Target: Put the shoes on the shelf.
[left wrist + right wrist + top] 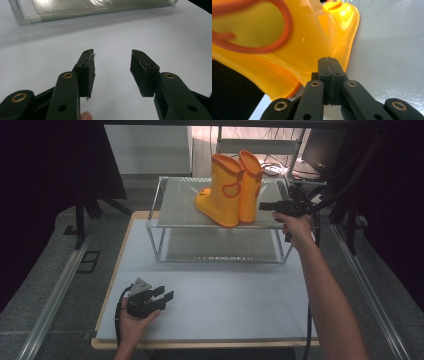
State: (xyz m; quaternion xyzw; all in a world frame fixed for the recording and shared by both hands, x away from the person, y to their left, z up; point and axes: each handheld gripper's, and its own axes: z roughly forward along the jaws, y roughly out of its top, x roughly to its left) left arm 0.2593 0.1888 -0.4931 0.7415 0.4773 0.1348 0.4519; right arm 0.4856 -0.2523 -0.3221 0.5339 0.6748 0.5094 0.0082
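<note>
The pale, matte bench (225, 310) lies mostly bare in front of a metal-framed rack (165, 227). The rack's upper shelf (175, 205) is a translucent, finely textured sheet. On it, toward the right end, stand two glossy yellow rubber boots (231, 187) with orange trim, upright and touching. The right tongs (266, 206) sit pressed together, empty, just beside the boots' heel. The left tongs (167, 294) rest spread apart near the bench's front-left edge.
</note>
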